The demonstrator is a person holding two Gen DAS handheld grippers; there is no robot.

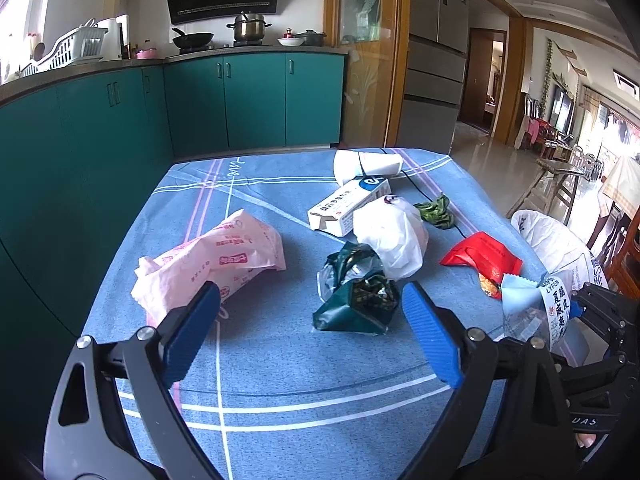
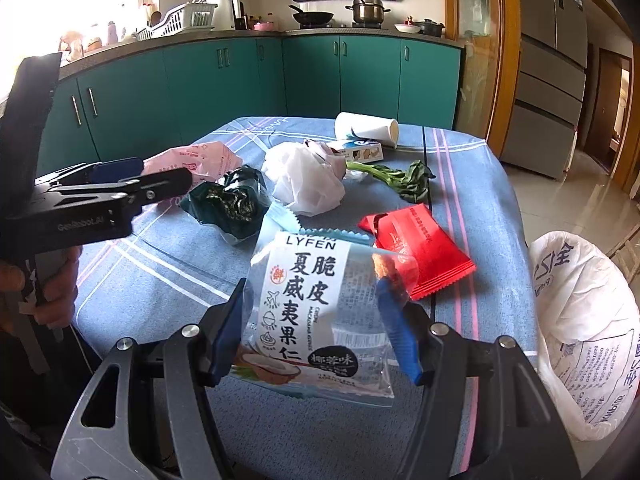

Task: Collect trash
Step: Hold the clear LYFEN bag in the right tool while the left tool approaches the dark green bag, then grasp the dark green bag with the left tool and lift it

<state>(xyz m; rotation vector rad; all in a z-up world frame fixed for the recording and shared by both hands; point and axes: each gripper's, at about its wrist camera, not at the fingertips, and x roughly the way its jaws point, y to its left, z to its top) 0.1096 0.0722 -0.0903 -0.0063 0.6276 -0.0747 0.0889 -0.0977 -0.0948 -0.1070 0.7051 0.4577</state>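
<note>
Here we have the right gripper (image 2: 316, 324) clamped on the nut packet (image 2: 316, 300), lifted over the table (image 2: 280, 432). It is thin and slick, so it could slide free before reaching the white bag (image 2: 592, 320) at three o'clock, whose contents we cannot see. At ten o'clock, our left gripper (image 1: 310, 336) stands open, empty, over the green wrapper (image 1: 360, 300).

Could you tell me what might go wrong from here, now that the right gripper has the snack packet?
1. The right gripper pinches the crinkly LYFEN snack packet by its sides only; the slick film could slip out before reaching the white trash bag.
2. The bag hangs slack beside the table's edge, so a drop may miss its mouth.
3. The open left gripper hovers near the dark green wrapper; the two grippers are close and could collide.
</note>
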